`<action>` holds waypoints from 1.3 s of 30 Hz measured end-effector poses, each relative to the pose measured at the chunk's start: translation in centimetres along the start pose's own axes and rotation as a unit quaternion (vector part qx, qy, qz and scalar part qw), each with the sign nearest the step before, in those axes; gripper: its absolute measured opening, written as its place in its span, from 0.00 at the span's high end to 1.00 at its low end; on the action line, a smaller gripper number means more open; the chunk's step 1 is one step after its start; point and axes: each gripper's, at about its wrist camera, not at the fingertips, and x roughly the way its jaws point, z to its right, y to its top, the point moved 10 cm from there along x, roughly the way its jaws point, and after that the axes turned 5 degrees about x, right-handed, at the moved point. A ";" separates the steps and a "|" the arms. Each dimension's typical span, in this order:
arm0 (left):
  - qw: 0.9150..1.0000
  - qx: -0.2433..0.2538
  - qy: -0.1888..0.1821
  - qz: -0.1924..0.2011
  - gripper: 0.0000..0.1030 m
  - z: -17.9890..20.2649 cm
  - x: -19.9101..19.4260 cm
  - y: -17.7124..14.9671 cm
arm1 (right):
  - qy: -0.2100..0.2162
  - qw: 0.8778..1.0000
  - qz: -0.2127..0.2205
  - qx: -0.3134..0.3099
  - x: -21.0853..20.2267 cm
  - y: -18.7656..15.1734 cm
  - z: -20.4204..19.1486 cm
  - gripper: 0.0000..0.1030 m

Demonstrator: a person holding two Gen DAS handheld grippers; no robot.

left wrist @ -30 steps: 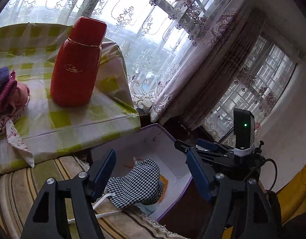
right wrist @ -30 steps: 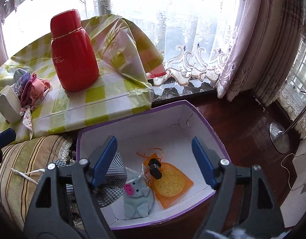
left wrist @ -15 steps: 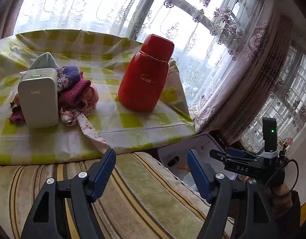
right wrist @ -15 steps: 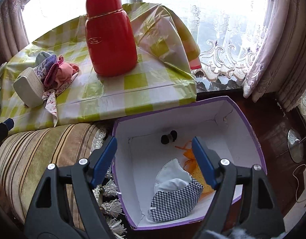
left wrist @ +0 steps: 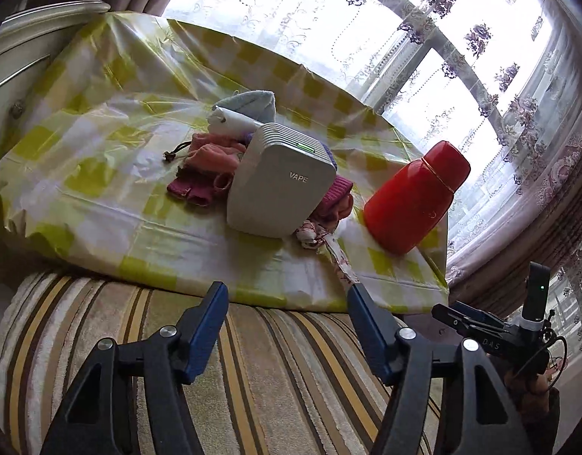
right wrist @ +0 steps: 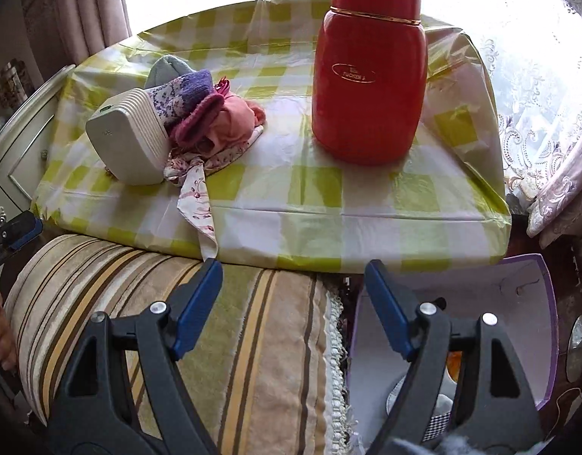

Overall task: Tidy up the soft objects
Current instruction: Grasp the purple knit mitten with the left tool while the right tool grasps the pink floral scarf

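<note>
Left wrist view: the left gripper [left wrist: 287, 303] hangs over the striped cushion [left wrist: 253, 379], jaws spread and empty, and the heap of soft things [left wrist: 211, 159] — pink and maroon knits, a grey roll, a floral cloth — lies straight ahead and slightly left on the checked desk [left wrist: 101, 144], pressed against the white VAPE box [left wrist: 279, 185]. The heap runs crosswise to the jaws, partly behind that box. A red flask [left wrist: 416, 197] stands to the right, apart from the heap.

From the right wrist, the right gripper [right wrist: 292, 288] also has its jaws spread and empty; the heap [right wrist: 215, 125] sits ahead to its left, so the left arm looks nearer. The purple-rimmed box [right wrist: 545, 303] lies low at right, holding a checked fabric piece [right wrist: 436, 421] and something orange [right wrist: 452, 364].
</note>
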 end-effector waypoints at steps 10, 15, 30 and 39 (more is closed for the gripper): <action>0.996 -0.092 -0.009 -0.002 0.43 -7.0 1.2 2.2 | 0.056 0.996 -0.039 -0.055 6.3 2.9 -7.7 0.22; 0.991 -0.124 -0.052 -0.011 0.43 -9.1 3.1 4.4 | 0.067 0.994 -0.053 -0.071 9.1 3.9 -9.9 0.22; 0.980 -0.099 -0.157 -0.067 0.43 -7.4 12.6 14.9 | 0.062 0.992 -0.056 -0.099 13.7 5.9 -11.8 0.22; 0.981 -0.030 -0.107 -0.159 0.43 -3.9 17.6 17.0 | 0.033 0.990 -0.043 -0.132 14.2 6.1 -12.5 0.28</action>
